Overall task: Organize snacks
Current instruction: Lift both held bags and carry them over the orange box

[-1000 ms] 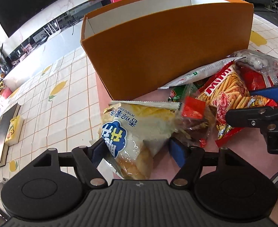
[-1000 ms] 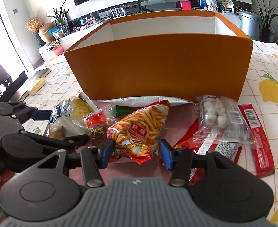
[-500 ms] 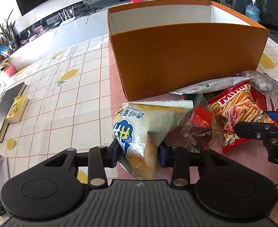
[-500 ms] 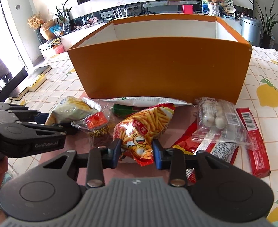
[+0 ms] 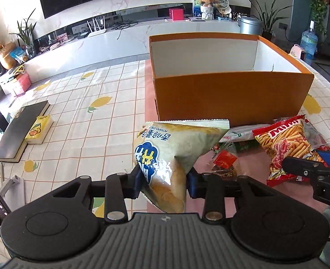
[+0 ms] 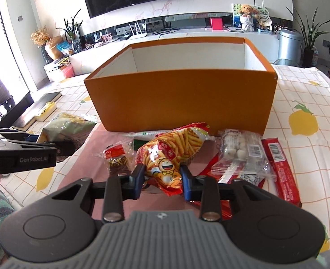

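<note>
Both grippers holding snack bags, orange box waiting in front.

Orange box (image 6: 180, 98) is sitting open & looking empty on the bench (image 5: 79, 121), just behind the snack pile. Left gripper (image 5: 163, 180) is clamping the pale potato-chip bag (image 5: 176, 154), lifted off the bench; right gripper (image 6: 162, 180) is pinching the red fry-stick bag (image 6: 174, 152) — its top end is near the box wall. Pick-up step looks done; next move prob. needs both bags raised over the box wall, then let go inside.
</note>
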